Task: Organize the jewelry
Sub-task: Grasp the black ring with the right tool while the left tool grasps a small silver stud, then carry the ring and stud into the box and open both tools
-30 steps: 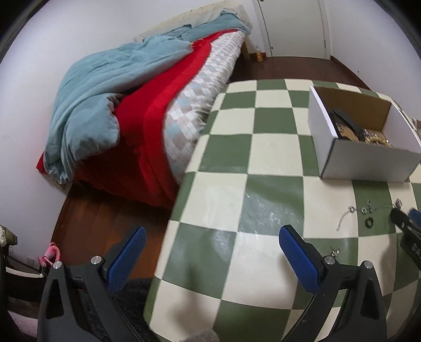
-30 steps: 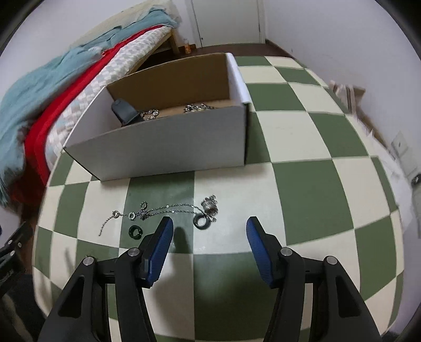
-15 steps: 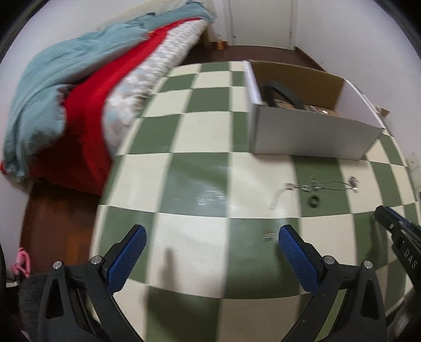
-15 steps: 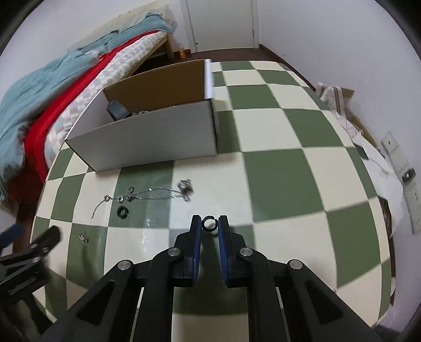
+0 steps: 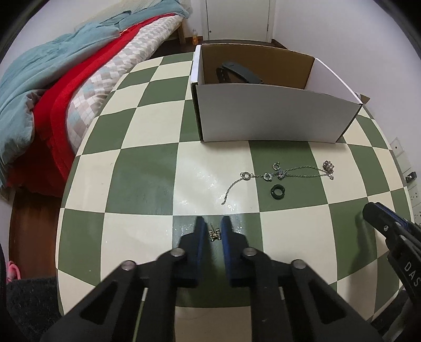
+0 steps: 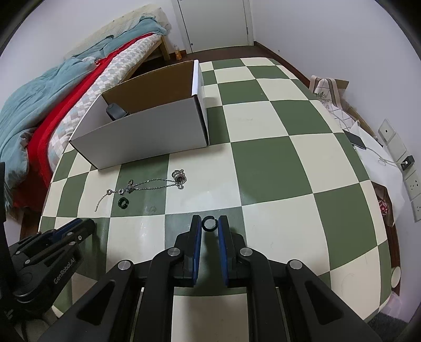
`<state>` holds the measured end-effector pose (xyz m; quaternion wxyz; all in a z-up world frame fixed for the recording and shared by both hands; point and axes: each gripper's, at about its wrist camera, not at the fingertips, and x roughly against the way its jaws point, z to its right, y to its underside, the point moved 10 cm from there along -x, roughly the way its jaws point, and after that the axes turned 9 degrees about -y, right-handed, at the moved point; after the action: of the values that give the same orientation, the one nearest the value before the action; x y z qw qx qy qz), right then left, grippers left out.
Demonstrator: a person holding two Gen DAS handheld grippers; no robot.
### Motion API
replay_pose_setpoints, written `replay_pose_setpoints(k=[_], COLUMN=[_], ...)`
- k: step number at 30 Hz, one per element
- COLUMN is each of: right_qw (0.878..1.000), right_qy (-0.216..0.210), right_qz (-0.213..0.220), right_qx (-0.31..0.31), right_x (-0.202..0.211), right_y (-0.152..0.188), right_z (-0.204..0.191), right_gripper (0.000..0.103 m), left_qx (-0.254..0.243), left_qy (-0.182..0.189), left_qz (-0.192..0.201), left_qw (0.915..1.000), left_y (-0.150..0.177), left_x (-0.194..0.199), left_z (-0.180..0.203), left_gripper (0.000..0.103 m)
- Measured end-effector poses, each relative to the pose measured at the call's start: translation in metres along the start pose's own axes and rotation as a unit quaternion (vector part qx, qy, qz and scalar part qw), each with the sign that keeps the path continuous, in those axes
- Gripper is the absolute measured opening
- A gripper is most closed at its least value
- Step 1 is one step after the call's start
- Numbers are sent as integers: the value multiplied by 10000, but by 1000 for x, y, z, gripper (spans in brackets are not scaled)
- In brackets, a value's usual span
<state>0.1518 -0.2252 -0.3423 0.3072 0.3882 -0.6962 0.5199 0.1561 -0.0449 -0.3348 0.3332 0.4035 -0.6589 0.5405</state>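
My left gripper [image 5: 213,229] is shut on a small silver earring [image 5: 214,234] low over the checkered table [image 5: 142,179]. My right gripper [image 6: 209,223] is shut on a black ring [image 6: 209,224] above the table. A silver chain [image 5: 281,175] and a second black ring [image 5: 277,191] lie on the table in front of a white cardboard box [image 5: 271,115]. The chain [image 6: 147,185], ring [image 6: 122,202] and box [image 6: 147,136] also show in the right wrist view. A dark strap [image 5: 236,72] lies inside the box.
A bed with a red and teal blanket [image 5: 60,79] stands left of the table. A door [image 6: 213,23] is at the back. Cloth and a phone [image 6: 355,139] lie off the table's right edge, near wall sockets [image 6: 410,184].
The left gripper swung toward the jewelry and closed on the earring. The right gripper closed on the black ring, lifted it and drew back from the box.
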Motion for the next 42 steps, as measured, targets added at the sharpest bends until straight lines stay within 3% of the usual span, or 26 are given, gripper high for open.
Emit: replay_pose_setpoints(k=[10, 19, 26, 36, 39, 42], right_qw=[9998, 9967, 9939, 9918, 9899, 9883], right_qy=[-87, -564, -838, -1266, -1338, -1335], right_qz=[151, 592, 706, -28, -382, -597], right_qx=[41, 10, 130, -182, -272, -421], right_x=[14, 56, 65, 7, -13, -25], right_y=[-8, -45, -80, -140, -149, -152], right_z=[-10, -35, -53, -55, -55, -52], right_gripper=[13, 13, 13, 13, 14, 15], left_qx=[77, 678, 720, 484, 438, 392], left_qy=[128, 334, 575, 1298, 1285, 1258], left_qz=[134, 737, 945, 206, -129, -221], left_qw=[9998, 9944, 9913, 9901, 9907, 9910], left_y=[-6, -66, -103, -165, -170, -172], left_x=[14, 78, 93, 40, 26, 22], left_z=[-9, -75, -78, -26, -19, -15], left_gripper=[6, 6, 6, 6, 8, 16])
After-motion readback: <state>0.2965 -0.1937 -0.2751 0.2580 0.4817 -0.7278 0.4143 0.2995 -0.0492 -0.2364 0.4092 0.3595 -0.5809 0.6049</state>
